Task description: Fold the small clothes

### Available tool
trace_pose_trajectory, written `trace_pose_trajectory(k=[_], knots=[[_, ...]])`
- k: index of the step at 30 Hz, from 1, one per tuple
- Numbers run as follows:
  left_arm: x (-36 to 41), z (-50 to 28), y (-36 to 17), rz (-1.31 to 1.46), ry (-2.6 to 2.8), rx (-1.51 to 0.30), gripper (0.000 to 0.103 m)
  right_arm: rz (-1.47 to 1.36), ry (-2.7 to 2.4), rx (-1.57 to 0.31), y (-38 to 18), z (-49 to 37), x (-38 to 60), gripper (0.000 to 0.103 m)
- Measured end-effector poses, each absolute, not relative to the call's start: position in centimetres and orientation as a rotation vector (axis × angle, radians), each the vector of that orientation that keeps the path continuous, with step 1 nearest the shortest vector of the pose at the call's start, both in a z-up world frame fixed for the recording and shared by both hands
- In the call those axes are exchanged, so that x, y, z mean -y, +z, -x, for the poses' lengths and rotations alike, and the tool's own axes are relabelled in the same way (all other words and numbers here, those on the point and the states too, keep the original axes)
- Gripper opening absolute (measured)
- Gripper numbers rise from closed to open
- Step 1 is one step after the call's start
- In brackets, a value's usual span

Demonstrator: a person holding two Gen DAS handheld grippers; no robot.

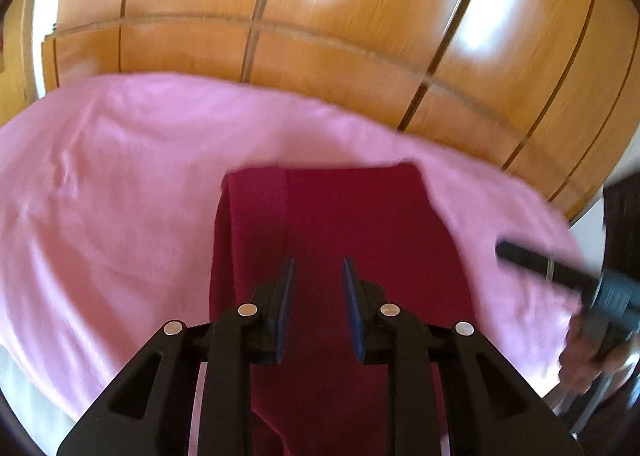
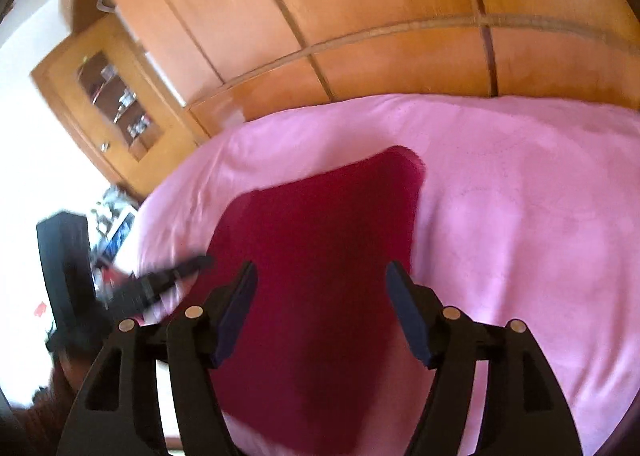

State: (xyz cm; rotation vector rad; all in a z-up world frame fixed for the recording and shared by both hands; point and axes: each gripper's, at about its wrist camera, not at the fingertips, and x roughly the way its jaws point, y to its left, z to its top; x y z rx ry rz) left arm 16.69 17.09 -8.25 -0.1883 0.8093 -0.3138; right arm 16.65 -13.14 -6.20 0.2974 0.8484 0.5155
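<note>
The wooden wardrobe (image 1: 320, 35) fills the background behind the bed. A pink bedsheet (image 1: 120, 195) covers the bed. The dark red garment (image 1: 340, 223) lies flat on the sheet, centred below both of my grippers, with one lengthwise fold visible along its left side. A glass-fronted cabinet (image 2: 116, 103) stands at far left in the right wrist view. My right gripper (image 2: 320, 276) has its jaws wide apart, holding nothing. My left gripper (image 1: 319, 268) has its jaws narrow, with nothing clamped between them.
</note>
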Motion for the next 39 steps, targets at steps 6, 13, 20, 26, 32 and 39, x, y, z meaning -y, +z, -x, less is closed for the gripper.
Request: trace_pose_trajectory(k=[6,13,20,26,32,39], knots=[[-18.3,-16.2,-12.6,0.194,-0.312,-0.839,0.022,-0.265,0.469,-0.943,-10.7,-20.3,10.0,0.064],[-17.7,-15.0,-11.6,0.142,-0.291,-0.814,0.022,-0.120,0.434,-0.854,-12.0,-19.1,8.8,0.065],[-16.8,-13.4,-9.8,0.083,-0.237,-0.783,0.022,-0.114,0.459,-0.841,-11.3,-18.4,9.1,0.088],[-17.2,-12.6,-8.7,0.072,-0.193,-0.737,0.060,-0.164,0.437,-0.844,-10.5,-17.4,11.0,0.092],[-17.6,-12.7,-9.0,0.064,-0.185,-0.751,0.060,-0.308,0.481,-0.905,-11.4,-17.6,13.6,0.092],[-17.8,-13.3,-10.7,0.068,-0.215,-0.789,0.060,-0.484,0.556,-0.984,-13.7,-18.7,15.4,0.092]])
